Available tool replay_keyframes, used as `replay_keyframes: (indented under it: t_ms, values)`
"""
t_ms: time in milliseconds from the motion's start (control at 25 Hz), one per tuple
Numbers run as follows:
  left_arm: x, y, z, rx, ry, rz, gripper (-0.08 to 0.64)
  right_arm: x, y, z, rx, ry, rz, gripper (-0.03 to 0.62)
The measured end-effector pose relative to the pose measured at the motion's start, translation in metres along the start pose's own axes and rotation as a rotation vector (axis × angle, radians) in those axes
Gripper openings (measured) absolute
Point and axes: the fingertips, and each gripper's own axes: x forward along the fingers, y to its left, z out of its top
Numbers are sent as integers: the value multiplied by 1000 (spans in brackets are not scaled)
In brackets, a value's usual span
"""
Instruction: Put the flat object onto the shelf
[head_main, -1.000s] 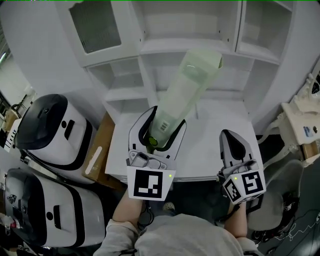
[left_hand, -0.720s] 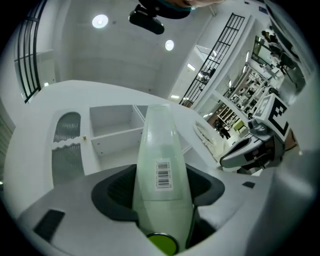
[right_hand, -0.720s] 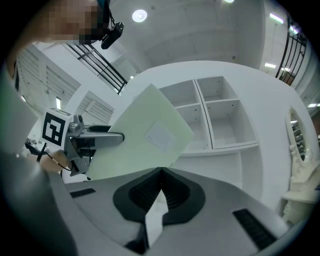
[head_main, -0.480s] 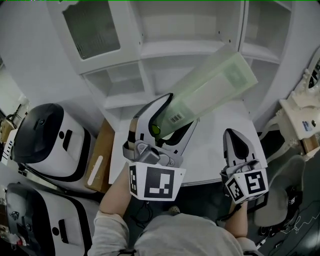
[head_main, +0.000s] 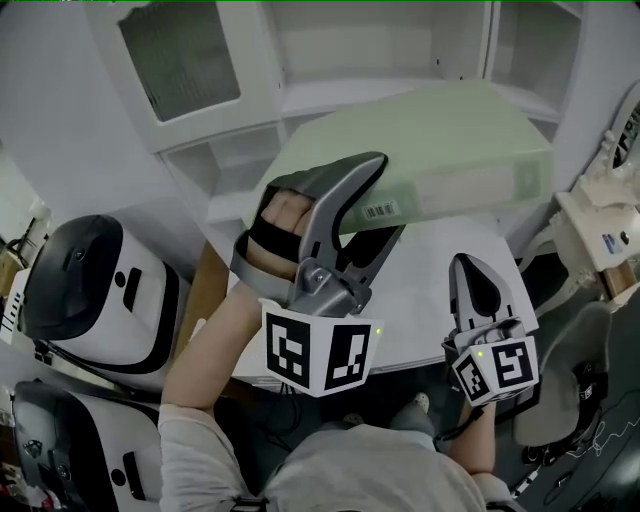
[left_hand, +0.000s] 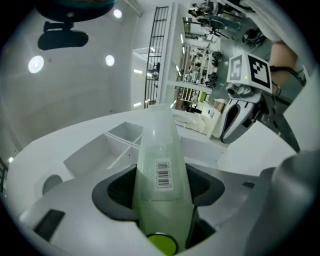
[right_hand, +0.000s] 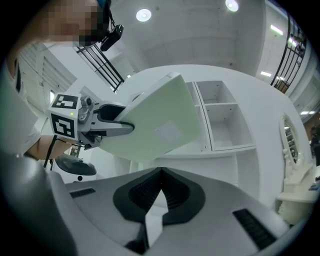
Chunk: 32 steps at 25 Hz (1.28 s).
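**A:** In the head view, what is the left gripper (head_main: 385, 197) doing?

**B:** It is clamped on one pale green file box (head_main: 440, 150), jaws spread wide across its thickness near the barcode end. The box lies almost level in the air, above the back of the tabletop (head_main: 440, 290) and in front of the white shelf (head_main: 350, 95). Whether its far edge touches a shelf board, I cannot tell.

**A:** And the right gripper (head_main: 468, 266)?

**B:** It is low over the tabletop's near right part, well apart from the box. The tabletop around it is bare. Left of the tabletop stand two black-and-white machines (head_main: 95, 290), with one cardboard box (head_main: 205, 290) between them and the tabletop's edge.

**A:** What about the left gripper view?

**B:** The file box (left_hand: 160, 165) runs straight out between the jaws, and both dark pads press on its sides. It carries one barcode label (left_hand: 163, 174), with one green round spot (left_hand: 162, 244) at the near end. The right gripper (left_hand: 235, 120) shows off to the right.

**A:** And the right gripper view?

**B:** Its own jaws (right_hand: 160, 175) are pressed together at the tips with nothing between them. Ahead, the left gripper (right_hand: 107, 122) carries the box (right_hand: 160, 125) by one end. Just right of the box, two open shelf compartments (right_hand: 222, 115) stand stacked.
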Motion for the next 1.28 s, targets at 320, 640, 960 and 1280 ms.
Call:
replay_keyframes:
  t_ms: [320,640,960,1280]
  values:
    - [31,-9,0,222,17,-16,293,8,-21,1,-2,-11,-3,9]
    - [64,-2,-2,294,56,6,293,24,-50,7,-6,-32,32,9]
    - [102,-1,-20,340,123,-2,293,46,-77,5,-2,-41,75,9]
    - [137,-7,-44,345,195,-39,293,67,-100,-5,5,-27,111,9]
